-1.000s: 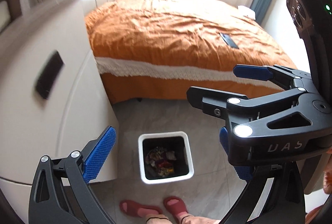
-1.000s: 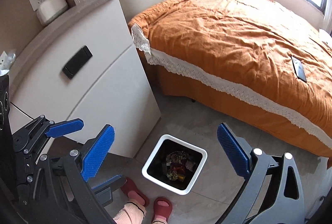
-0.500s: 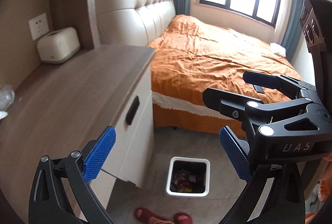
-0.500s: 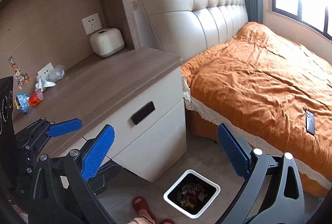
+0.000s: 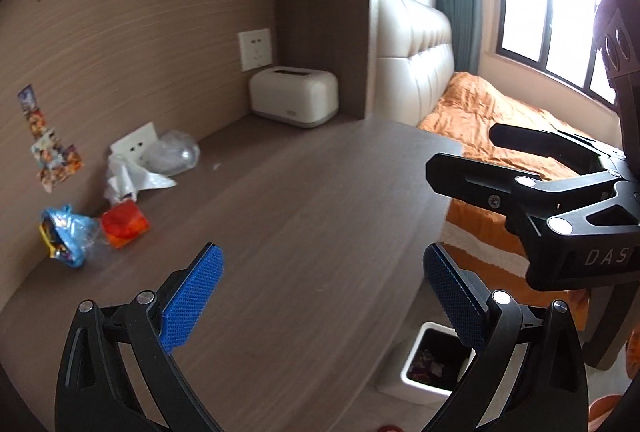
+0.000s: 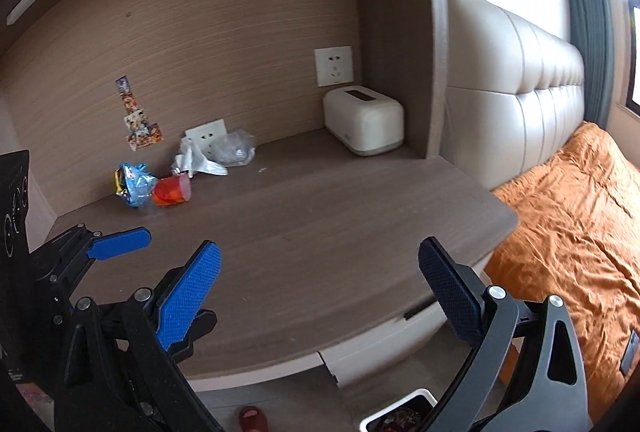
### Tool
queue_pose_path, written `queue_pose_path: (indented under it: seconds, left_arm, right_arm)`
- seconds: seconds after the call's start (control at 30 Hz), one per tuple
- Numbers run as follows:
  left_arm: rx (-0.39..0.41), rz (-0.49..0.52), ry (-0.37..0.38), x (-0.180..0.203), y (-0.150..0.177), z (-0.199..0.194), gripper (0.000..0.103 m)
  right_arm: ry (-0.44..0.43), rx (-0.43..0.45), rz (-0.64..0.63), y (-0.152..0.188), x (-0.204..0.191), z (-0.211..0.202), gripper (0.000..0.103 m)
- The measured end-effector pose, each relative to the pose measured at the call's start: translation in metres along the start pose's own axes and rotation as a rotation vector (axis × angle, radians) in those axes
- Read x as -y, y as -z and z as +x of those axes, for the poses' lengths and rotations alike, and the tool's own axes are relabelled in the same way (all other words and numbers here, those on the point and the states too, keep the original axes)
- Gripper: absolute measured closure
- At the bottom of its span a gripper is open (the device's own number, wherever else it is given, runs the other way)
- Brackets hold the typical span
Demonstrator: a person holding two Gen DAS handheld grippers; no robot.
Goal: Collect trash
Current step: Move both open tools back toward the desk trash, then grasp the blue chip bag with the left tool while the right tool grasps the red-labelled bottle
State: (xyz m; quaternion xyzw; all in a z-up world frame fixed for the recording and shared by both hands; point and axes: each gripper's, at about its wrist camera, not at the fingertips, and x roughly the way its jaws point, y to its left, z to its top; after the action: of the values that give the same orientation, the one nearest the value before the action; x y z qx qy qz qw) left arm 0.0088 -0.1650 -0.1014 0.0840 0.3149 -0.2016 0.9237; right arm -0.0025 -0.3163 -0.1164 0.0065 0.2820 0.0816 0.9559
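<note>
Through my left wrist view, my left gripper [image 5: 320, 288] gapes empty above the wooden countertop [image 5: 304, 216], trash wrappers [image 5: 92, 228] far ahead-left by the wall; through my right, my right gripper [image 6: 320, 280] hangs equally wide, wrappers [image 6: 154, 186] ahead-left, white bin [image 6: 400, 414] below.

Trash bin [image 6: 396, 417] below the right gripper [image 6: 320, 286] is cut by the frame's bottom edge and half hidden behind its right finger, its contents [image 5: 430, 366] too small to identify in the left view, and the stickers [image 5: 48, 144] far left are blurred.
</note>
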Motion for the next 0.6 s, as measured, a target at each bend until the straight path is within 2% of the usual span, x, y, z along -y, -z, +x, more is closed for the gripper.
queue_pose_path:
  seconds: [0.23, 0.6]
  left_arm:
    - [0.010, -0.073, -0.106, -0.092, 0.000, -0.016, 0.005]
    - [-0.011, -0.148, -0.272, -0.203, 0.006, -0.003, 0.005]
  right_arm:
    - [-0.096, -0.017, -0.064, -0.024, -0.062, 0.049, 0.004]
    - [-0.219, -0.089, -0.137, -0.044, -0.126, 0.130, 0.004]
